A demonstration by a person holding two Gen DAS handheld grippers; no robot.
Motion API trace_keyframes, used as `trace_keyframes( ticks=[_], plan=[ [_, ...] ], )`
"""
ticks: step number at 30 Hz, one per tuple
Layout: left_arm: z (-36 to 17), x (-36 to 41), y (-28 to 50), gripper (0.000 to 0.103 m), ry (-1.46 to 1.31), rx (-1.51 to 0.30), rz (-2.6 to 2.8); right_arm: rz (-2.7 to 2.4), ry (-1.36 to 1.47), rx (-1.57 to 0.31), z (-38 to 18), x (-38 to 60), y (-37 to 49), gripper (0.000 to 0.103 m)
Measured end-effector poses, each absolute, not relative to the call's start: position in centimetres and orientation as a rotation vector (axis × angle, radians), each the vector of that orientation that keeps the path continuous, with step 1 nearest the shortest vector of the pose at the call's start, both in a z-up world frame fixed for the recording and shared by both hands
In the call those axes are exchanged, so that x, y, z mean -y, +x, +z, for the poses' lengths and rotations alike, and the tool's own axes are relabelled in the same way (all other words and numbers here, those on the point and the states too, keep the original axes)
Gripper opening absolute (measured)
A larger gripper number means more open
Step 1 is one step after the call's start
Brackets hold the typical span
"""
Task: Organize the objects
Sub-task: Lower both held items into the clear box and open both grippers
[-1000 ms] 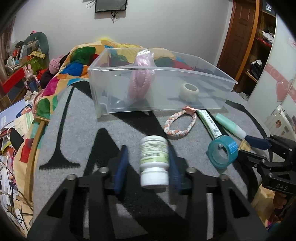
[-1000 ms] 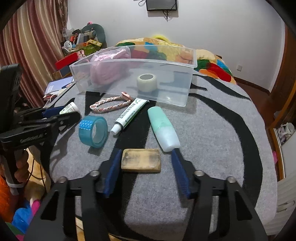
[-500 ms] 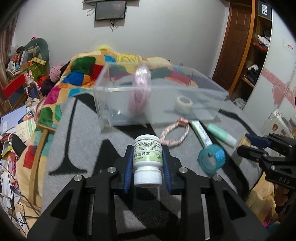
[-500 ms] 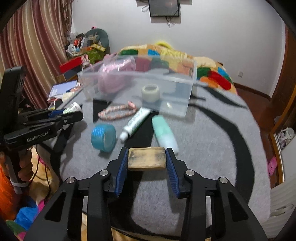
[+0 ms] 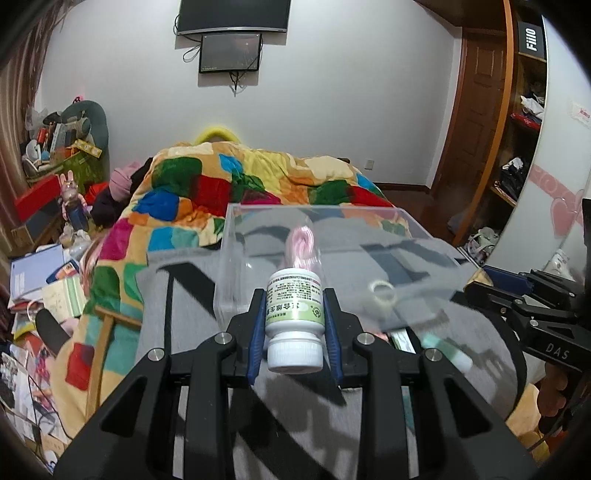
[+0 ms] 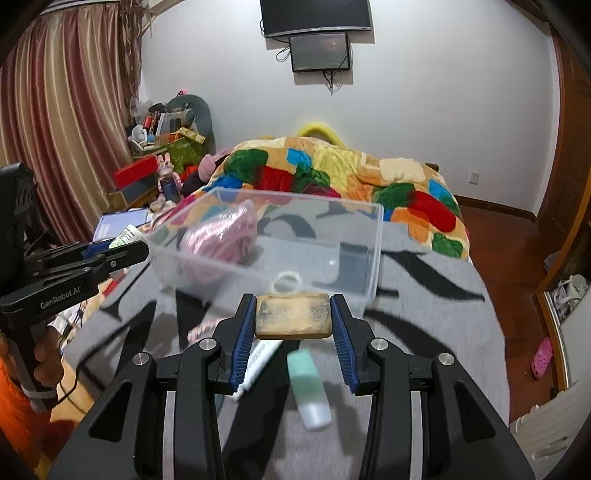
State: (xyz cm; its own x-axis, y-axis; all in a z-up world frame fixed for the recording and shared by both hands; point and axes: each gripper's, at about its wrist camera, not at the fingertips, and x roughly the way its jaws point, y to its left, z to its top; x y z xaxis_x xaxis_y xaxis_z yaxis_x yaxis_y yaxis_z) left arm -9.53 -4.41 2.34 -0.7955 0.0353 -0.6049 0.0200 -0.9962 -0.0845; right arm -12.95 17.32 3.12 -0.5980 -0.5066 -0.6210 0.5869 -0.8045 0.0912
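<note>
A grey blanket (image 6: 424, 295) with black bands covers the bed; a patchwork quilt (image 5: 229, 192) lies behind the clear bin (image 6: 376, 236), and two screens (image 6: 317, 33) hang on the white wall. The bin holds pink yarn (image 6: 221, 236) and a tape roll (image 6: 288, 278). The left gripper (image 5: 294, 325) clamps a white bottle (image 5: 294, 314) in front of the bin. The right gripper (image 6: 293, 317) clamps a tan block (image 6: 293, 315) in front of the bin. Only the right view shows curtains (image 6: 62, 122), a green tube (image 6: 308, 384) and a white tube (image 6: 258, 358) before the bin; only the left shows a wardrobe (image 5: 524, 122).
</note>
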Motion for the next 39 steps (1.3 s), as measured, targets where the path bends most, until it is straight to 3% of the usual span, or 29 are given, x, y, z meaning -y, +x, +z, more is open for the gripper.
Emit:
trace_keyframes(
  ticks=[12, 30, 39],
  plan=[
    [1.0, 6.4, -14.8, 0.029, -1.104, 0.164, 3.008, -2.306, 0.945, -0.171, 2.1, -12.1, -18.1, 0.037],
    [-0.3, 6.1, -16.1, 0.029, -1.150, 0.183, 2.949, -2.238, 1.018, -0.265, -0.1, -8.0, -20.1, 0.037],
    [0.8, 5.7, -14.6, 0.041, -1.112, 0.168, 2.952, -2.216, 1.009, -0.240, 0.8, -8.9, -19.3, 0.048]
  ],
)
